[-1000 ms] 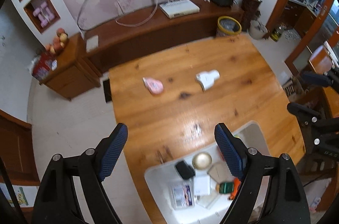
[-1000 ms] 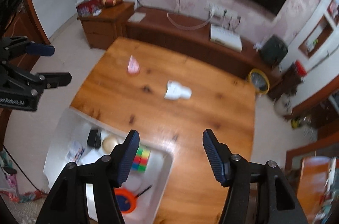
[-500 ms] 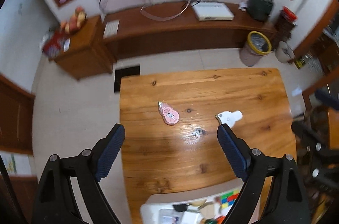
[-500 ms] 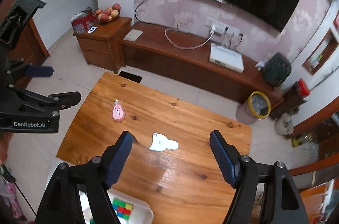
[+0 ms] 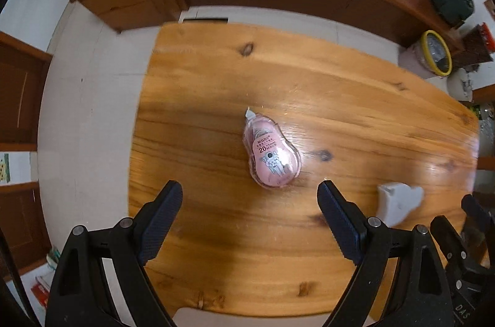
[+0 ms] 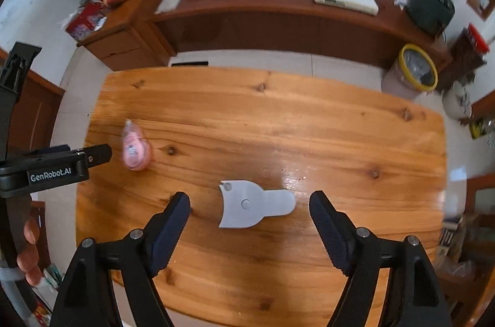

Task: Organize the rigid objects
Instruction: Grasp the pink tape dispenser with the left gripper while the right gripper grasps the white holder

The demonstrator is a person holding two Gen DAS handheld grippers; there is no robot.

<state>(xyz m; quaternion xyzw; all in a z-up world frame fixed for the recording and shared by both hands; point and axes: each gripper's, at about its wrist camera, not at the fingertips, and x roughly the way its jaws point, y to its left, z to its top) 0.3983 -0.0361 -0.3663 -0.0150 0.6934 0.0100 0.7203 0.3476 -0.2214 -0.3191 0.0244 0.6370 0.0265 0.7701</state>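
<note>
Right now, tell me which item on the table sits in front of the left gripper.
The pink tape dispenser, just ahead of the open left hand-held gripper. The white scraper lies off to its right.

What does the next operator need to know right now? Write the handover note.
Left gripper: open, empty, hanging above the table with the pink tape dispenser just ahead of its fingertips.
Right gripper: open, empty, with the grey scraper between its fingers, not gripped.
Both items lie flat on the wood, apart from each other.
Done: nothing is held; neither item has been lifted.
Left: close on each item, lift it and put it away. A white edge shows at the near table edge in the left view; what it is cannot be told.
</note>
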